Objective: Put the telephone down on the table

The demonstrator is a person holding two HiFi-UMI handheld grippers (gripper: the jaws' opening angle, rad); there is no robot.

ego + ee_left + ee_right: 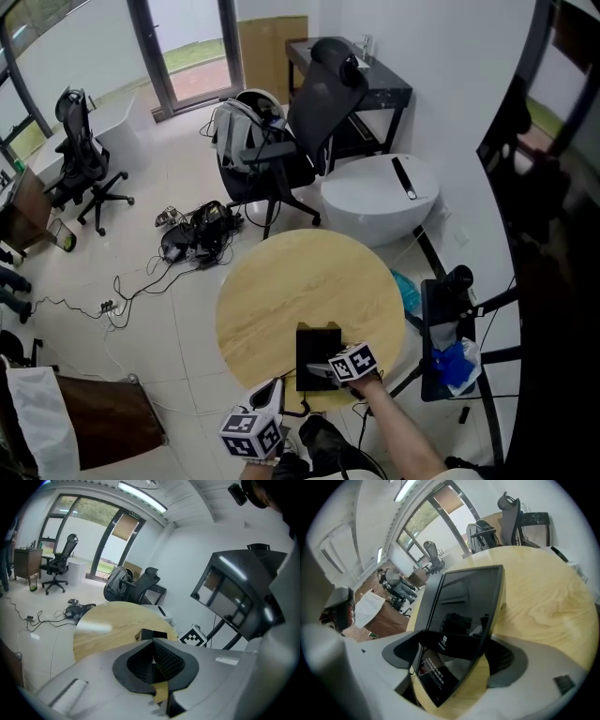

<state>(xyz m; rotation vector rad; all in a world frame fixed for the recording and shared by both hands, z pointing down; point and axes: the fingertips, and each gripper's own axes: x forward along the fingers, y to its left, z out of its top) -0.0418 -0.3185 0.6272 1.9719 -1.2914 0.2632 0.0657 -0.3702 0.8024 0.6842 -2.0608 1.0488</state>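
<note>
One black telephone (319,354) rests near the front edge of the round wooden worktop (300,281). The right gripper (454,656) has its jaws spread wide around it. The left gripper (152,660), jaws together and empty, hovers just off the rim.

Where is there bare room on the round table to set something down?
The table is bare across its far, left and middle parts. Crowded only at the near edge: the telephone sits between the open jaws of the right gripper, with the left gripper beside it.
</note>
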